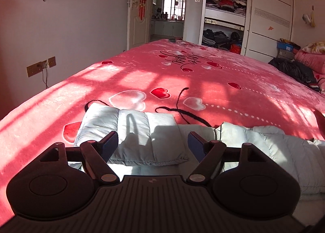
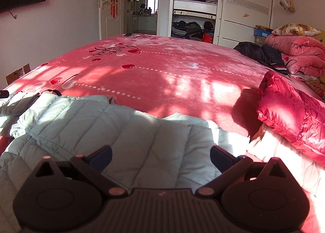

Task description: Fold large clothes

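Left wrist: left gripper (image 1: 153, 143) wide open, empty, over folded sleeve of pale jacket (image 1: 140, 131) on bed (image 1: 203, 82).
Right wrist: right gripper (image 2: 161, 156) wide open, empty, above jacket body (image 2: 113, 131); red jacket (image 2: 288, 111) well apart.

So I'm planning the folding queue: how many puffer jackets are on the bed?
3: a pale blue jacket under both open claws, a red jacket at the right edge, and a black jacket farther back by the folded quilts. Others may lie out of frame.
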Action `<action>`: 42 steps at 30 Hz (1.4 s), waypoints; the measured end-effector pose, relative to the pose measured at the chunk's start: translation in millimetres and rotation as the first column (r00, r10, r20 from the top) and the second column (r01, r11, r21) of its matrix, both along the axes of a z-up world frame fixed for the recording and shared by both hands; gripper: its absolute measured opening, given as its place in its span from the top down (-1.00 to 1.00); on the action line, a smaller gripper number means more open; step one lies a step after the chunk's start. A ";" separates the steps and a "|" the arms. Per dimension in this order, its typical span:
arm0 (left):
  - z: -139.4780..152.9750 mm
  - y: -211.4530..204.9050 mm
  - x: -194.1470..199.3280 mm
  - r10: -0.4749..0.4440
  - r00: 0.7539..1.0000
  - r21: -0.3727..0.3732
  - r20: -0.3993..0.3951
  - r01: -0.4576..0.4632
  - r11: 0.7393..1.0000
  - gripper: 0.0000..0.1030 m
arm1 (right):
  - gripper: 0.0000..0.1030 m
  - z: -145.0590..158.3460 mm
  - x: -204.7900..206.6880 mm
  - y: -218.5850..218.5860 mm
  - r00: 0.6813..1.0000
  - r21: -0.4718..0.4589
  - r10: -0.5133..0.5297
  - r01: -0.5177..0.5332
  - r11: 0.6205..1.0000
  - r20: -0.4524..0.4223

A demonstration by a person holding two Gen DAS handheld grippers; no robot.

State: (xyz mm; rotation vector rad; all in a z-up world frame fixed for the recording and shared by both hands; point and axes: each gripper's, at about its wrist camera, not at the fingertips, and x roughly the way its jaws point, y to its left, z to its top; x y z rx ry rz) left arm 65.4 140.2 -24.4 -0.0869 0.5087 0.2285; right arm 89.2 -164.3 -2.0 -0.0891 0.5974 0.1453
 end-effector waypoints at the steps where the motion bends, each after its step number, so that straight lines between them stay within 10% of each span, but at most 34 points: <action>1: -2.0 -3.4 2.3 -0.014 1.000 0.024 -0.009 0.014 1.000 -0.78 | -0.98 0.0 -1.3 1.8 1.000 -0.001 0.004 -0.004 1.000 0.000; 21: -48.6 -10.5 30.5 0.009 0.978 0.298 -0.207 0.054 0.953 -0.71 | -0.98 -0.2 -8.7 14.9 0.999 0.035 0.036 -0.035 0.999 -0.026; 24: -49.5 -7.6 33.0 0.017 0.978 0.297 -0.209 0.047 0.954 -0.44 | -0.98 2.2 -9.6 14.5 0.999 0.035 0.035 -0.035 0.999 -0.021; 30: -50.9 -5.4 38.6 0.052 0.977 0.295 -0.206 0.012 0.955 0.78 | -0.98 4.1 -9.4 12.2 1.000 0.042 0.018 -0.018 0.999 -0.012; 42: -2.0 0.4 9.7 0.091 0.995 0.048 -0.041 -0.089 0.995 0.99 | -0.98 -14.8 -7.7 -1.6 1.000 0.066 -0.008 0.008 0.998 0.004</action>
